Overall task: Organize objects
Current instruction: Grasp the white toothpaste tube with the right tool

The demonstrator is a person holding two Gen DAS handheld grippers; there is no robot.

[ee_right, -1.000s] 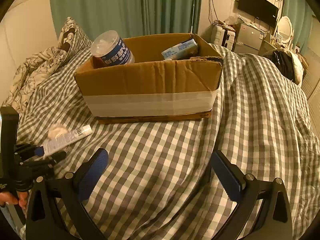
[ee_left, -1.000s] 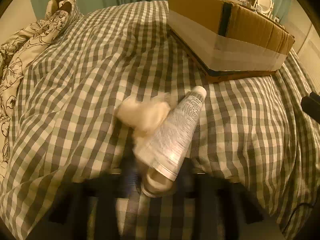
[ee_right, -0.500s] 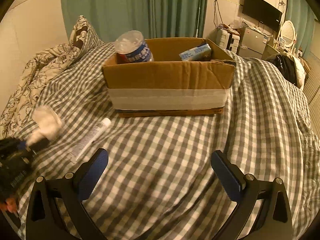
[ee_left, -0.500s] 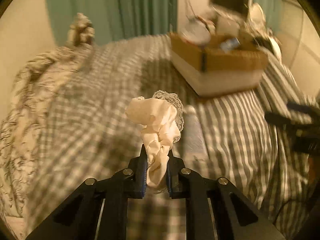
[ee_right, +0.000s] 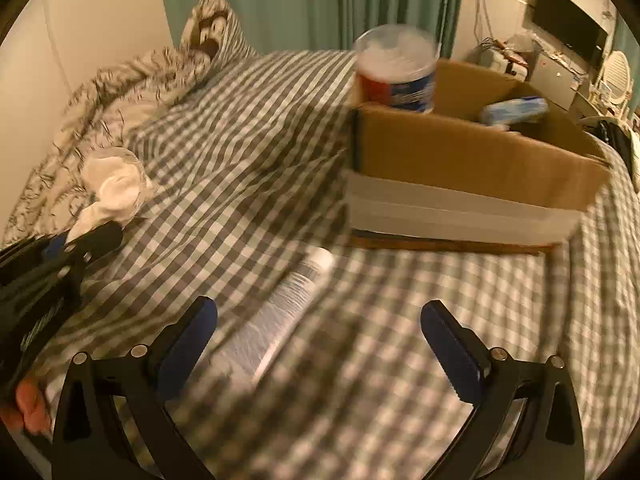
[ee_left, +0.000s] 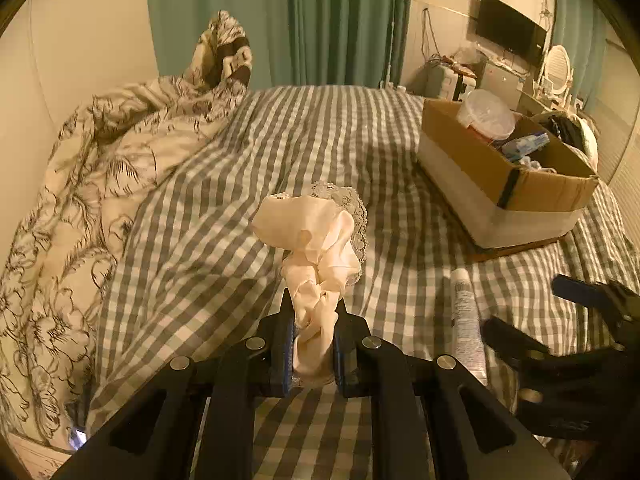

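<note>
My left gripper [ee_left: 314, 316] is shut on a cream scrunchie with lace trim [ee_left: 316, 240] and holds it up above the checked bedcover; it also shows in the right wrist view [ee_right: 114, 184]. A white tube [ee_left: 466, 320] lies on the cover to its right. In the right wrist view the tube [ee_right: 280, 316] lies between my open right gripper's [ee_right: 320, 344] fingers, nearer the left one. A cardboard box [ee_right: 472, 168] stands beyond, holding a round tub [ee_right: 394, 68] and a blue packet [ee_right: 516, 110].
A floral duvet and pillow [ee_left: 100, 168] are bunched along the left side of the bed. Green curtains [ee_left: 340, 20] hang behind. A desk with a TV and mirror [ee_left: 512, 36] stands at the far right.
My left gripper closed on the scrunchie and lifted it off the bed, leaving the tube behind. My right gripper moved left and forward, bringing the tube between its fingers.
</note>
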